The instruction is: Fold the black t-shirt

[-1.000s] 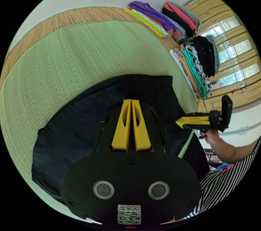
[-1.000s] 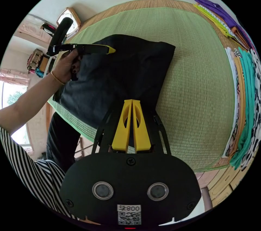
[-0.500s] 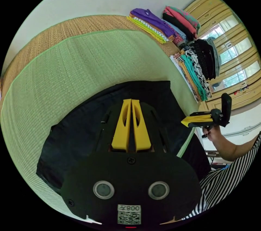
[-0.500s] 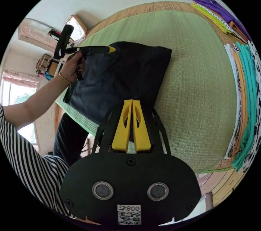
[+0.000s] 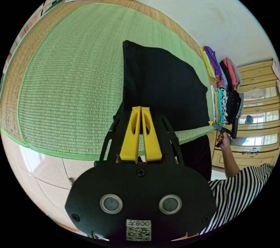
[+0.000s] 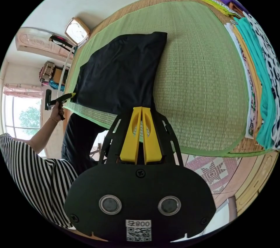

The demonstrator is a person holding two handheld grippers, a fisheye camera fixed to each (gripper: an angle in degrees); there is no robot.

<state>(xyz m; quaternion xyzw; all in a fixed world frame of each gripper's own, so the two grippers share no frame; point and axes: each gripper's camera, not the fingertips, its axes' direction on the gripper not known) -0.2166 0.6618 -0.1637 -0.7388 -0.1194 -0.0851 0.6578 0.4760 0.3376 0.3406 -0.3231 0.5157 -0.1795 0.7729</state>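
Stretching the black cotton t-shirt (image 5: 163, 90) taut between both grippers over the woven green straw mat (image 5: 73, 84).

The left gripper (image 5: 141, 111) is pinching one near corner of the shirt, its yellow jaws pressed together on the cloth; the right gripper (image 6: 141, 111) is doing the same at the other near corner. The shirt is lying partly folded on the mat, its near edge drawn toward the mat's edge. This looks like a mid-fold step: the next move is probably carrying both held corners across to the far edge evenly, keeping the cloth flat and the corners level. Stacks of folded colourful clothes (image 5: 224, 93) are sitting beyond the mat.
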